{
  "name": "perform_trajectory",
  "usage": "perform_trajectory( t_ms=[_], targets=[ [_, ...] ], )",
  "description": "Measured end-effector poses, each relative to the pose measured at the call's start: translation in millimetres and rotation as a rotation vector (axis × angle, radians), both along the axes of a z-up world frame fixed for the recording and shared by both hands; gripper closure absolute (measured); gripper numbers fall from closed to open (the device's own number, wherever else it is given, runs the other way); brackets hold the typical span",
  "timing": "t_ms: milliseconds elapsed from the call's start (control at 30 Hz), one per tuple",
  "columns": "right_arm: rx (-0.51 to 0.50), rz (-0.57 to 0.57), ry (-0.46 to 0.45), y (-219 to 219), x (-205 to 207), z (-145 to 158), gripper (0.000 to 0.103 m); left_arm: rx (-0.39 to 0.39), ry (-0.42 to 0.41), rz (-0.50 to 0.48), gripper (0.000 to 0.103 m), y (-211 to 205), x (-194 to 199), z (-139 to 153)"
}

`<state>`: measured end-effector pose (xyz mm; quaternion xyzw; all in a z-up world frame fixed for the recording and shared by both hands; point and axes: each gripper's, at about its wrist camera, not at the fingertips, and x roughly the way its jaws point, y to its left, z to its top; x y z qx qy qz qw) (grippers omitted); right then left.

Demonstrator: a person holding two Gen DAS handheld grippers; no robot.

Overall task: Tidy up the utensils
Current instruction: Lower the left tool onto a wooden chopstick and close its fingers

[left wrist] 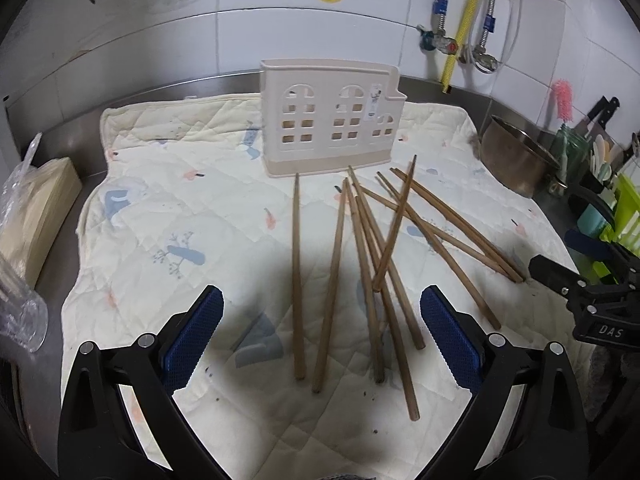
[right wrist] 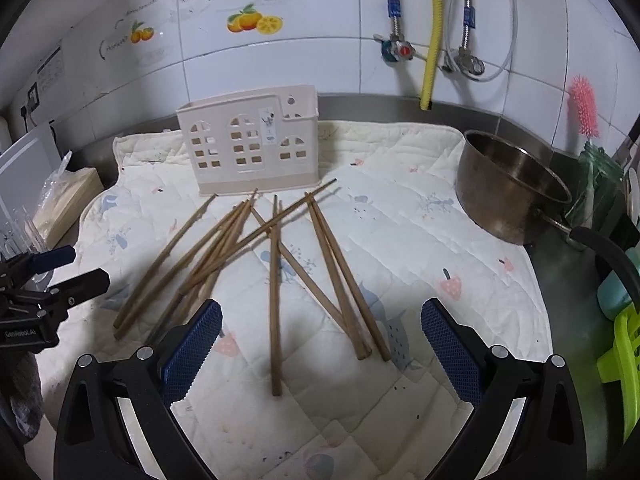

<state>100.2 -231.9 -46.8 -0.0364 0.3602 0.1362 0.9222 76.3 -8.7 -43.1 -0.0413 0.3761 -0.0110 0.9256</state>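
Several wooden chopsticks [left wrist: 360, 248] lie loose and crossed on a quilted cream mat [left wrist: 180, 208]; they also show in the right wrist view [right wrist: 276, 280]. A beige house-shaped utensil holder [left wrist: 330, 120] stands upright behind them, also seen in the right wrist view [right wrist: 250, 148]. My left gripper [left wrist: 322, 320] is open and empty, low over the near ends of the chopsticks. My right gripper [right wrist: 322, 328] is open and empty over the chopsticks on the right side of the pile. Each gripper shows at the edge of the other's view.
A steel pot [right wrist: 508, 188] sits at the mat's right edge. A pink brush [right wrist: 584, 108] and a green rack [right wrist: 624, 352] stand farther right. A tissue pack [left wrist: 36, 208] and clear plastic lie left. Tiled wall with hoses [right wrist: 432, 32] behind.
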Motion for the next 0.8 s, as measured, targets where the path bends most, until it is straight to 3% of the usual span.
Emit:
perform_trajectory(
  t_ms=[100, 200, 667, 800],
  targets=[
    [-0.001, -0.010, 0.011, -4, 4, -5, 0.006, 0.007, 0.002, -0.035, 0.006, -6, 8, -2],
    [0.005, -0.024, 0.023, -9, 9, -11, 0.006, 0.019, 0.011, -0.073, 0.015, -13, 18, -5],
    [0.054, -0.065, 0.043, -26, 24, -25, 0.007, 0.053, 0.097, -0.278, 0.078, -53, 68, -30],
    [0.070, -0.073, 0.047, -31, 26, -28, 0.007, 0.075, 0.113, -0.296, 0.081, -58, 81, -38]
  ],
)
